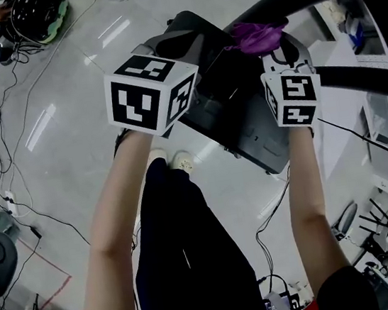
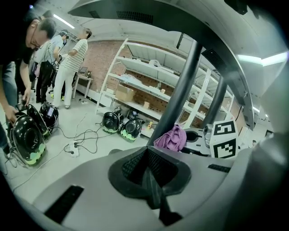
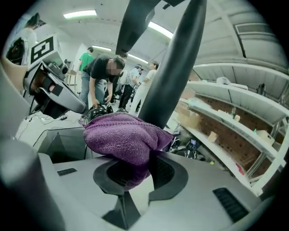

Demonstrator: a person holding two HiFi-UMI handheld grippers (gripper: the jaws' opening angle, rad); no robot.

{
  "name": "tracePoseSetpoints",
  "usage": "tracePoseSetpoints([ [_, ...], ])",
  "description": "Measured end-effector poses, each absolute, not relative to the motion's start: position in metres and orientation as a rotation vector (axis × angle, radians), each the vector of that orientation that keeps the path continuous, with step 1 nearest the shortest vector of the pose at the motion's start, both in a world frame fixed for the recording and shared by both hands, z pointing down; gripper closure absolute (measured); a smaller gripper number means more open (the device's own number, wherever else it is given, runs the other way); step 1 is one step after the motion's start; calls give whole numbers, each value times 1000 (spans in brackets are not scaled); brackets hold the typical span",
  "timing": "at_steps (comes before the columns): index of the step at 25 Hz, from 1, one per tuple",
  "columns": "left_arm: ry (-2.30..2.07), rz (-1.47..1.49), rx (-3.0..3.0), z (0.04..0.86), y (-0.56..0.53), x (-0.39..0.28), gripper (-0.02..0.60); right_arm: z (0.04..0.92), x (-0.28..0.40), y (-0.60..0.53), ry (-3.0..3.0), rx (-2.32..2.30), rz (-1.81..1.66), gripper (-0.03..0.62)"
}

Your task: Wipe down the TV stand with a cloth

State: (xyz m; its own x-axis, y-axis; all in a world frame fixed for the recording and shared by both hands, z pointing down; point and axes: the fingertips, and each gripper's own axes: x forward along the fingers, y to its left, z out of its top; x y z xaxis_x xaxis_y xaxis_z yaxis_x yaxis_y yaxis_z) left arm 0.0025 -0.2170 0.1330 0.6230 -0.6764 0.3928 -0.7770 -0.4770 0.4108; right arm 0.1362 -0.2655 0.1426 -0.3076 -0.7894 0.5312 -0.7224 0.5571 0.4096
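Pale, glossy floor (image 1: 64, 97), strewn with cables (image 1: 6, 141), ran under the whole scene, and above it the purple cloth (image 3: 122, 140) was the thing to watch. It was bunched in the right claw (image 3: 137, 169). That claw's jaws were closed on the cloth's lower fold, so most of the fabric bulged out ahead of them. The bundle hung just in front of the black pole (image 3: 176, 76) of the TV stand (image 1: 244, 126). From where I stood I could not tell whether it touched the pole. In the head view it sat high on the stand, above the dark base plate (image 1: 208, 105).

The left claw (image 2: 149, 171) was just beside the right one, its jaws drawn together with nothing between them. It pointed across at the cloth and the pole.

As I judged it, the wiping was either about to start or between strokes: the cloth was gripped and had been brought to the stand. The next move seemed to call for pressing the bulging part flat against the pole or the base and drawing it along. The grip would need to be firm enough that the loose folds did not slip out. The empty left claw looked free to steady the stand.

I could read no brand or label anywhere. The only markings were the black-and-white square patterns on each marker cube (image 1: 149, 92). Farther off were open shelves (image 2: 149, 85), some black-and-green helmet-like gear on the floor (image 2: 122, 126), and people (image 2: 72, 67) busy with their own work.
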Motion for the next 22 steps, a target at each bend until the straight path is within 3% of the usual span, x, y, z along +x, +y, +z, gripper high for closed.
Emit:
tracePoseSetpoints([
  [9, -1129, 250, 2283, 138, -217, 7, 575, 200, 136, -265, -2046, 1096, 105, 494],
  [14, -1111, 253, 2295, 135, -214, 13, 575, 195, 141, -263, -2000, 1160, 63, 494],
  [22, -1069, 243, 2328, 123, -208, 30, 575, 112, 171, -249, -1712, 1246, -445, 494],
])
